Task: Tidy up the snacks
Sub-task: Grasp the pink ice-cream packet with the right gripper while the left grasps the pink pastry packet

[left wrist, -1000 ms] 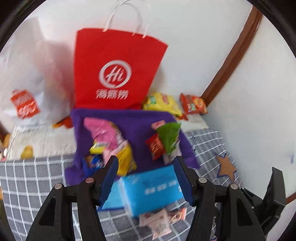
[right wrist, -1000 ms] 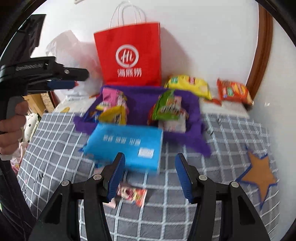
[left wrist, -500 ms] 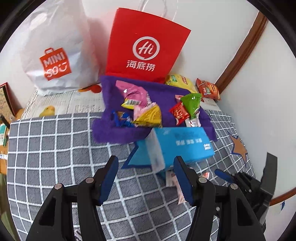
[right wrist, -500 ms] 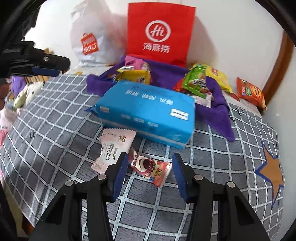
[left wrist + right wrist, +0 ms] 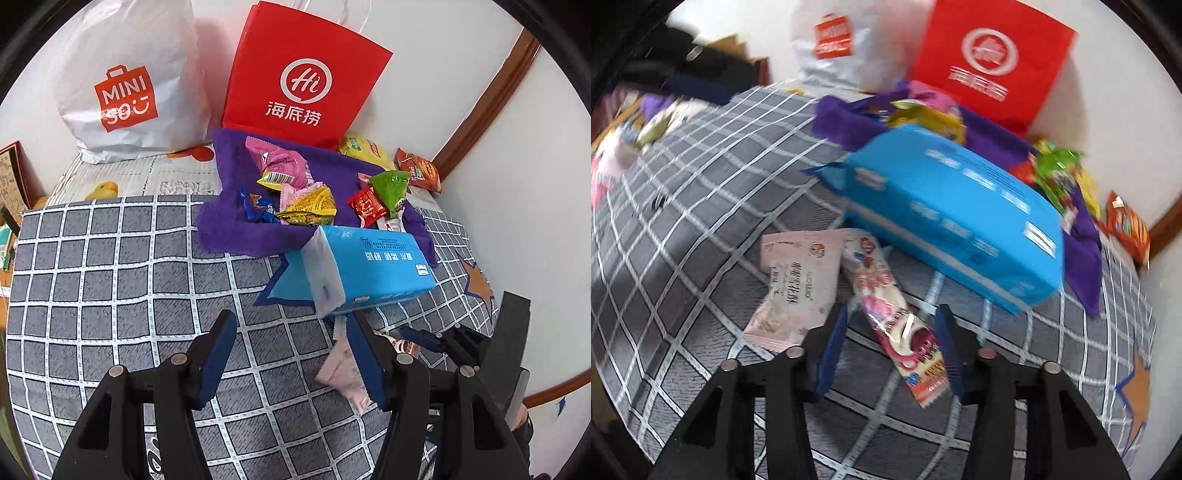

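Note:
A purple cloth (image 5: 236, 229) on the checked bedspread holds several snack packets. A blue tissue pack (image 5: 373, 269) lies at its front edge; it also shows in the right wrist view (image 5: 953, 206). My right gripper (image 5: 892, 336) is open, low over a pink strawberry-bear snack bar (image 5: 897, 314) that lies between its fingers. A pale pink packet (image 5: 794, 288) lies just left of it. My left gripper (image 5: 291, 350) is open and empty above the bedspread, left of the pale pink packet (image 5: 343, 373). The right gripper (image 5: 424, 338) shows at the left wrist view's lower right.
A red paper bag (image 5: 303, 74) and a white Miniso bag (image 5: 129, 81) stand against the wall behind the cloth. A yellow packet (image 5: 365, 151) and an orange packet (image 5: 419, 171) lie by the corner. A wooden trim (image 5: 487, 92) runs up the wall. Clutter sits off the bed's left (image 5: 628, 133).
My right gripper has dropped and moved in over the strawberry-bear bar. My left gripper has pulled back and up, away from the blue tissue pack it was around.

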A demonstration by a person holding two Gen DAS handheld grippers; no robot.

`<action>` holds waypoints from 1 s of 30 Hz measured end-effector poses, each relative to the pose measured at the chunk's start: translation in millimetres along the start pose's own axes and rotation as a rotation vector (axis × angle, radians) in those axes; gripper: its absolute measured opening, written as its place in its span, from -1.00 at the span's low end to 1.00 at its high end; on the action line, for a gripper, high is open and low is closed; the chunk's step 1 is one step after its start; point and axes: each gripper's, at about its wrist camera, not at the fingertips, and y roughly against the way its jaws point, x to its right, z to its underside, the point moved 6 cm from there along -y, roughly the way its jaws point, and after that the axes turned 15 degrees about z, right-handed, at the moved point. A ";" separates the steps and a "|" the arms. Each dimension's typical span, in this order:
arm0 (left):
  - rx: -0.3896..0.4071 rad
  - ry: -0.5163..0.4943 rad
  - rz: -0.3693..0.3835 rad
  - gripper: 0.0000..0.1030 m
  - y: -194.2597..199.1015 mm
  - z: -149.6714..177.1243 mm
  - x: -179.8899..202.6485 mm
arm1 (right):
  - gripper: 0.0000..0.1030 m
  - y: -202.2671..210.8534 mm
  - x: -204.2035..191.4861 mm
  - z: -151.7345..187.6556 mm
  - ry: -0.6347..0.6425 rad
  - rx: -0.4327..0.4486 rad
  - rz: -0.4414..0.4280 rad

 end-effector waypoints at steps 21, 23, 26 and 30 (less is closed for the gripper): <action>-0.109 0.038 0.022 0.16 -34.4 58.8 -3.5 | -0.52 10.1 97.5 66.0 -0.471 -0.153 0.061; -0.130 0.037 0.056 0.16 -41.3 66.0 1.2 | -0.48 3.0 96.3 69.4 -0.462 -0.152 0.055; -0.164 0.042 0.087 0.16 -53.6 77.3 10.9 | -0.47 -7.2 88.6 69.0 -0.445 -0.138 0.042; -0.181 0.032 0.105 0.16 -67.0 86.7 24.3 | -0.47 -16.7 89.9 60.7 -0.462 -0.083 0.035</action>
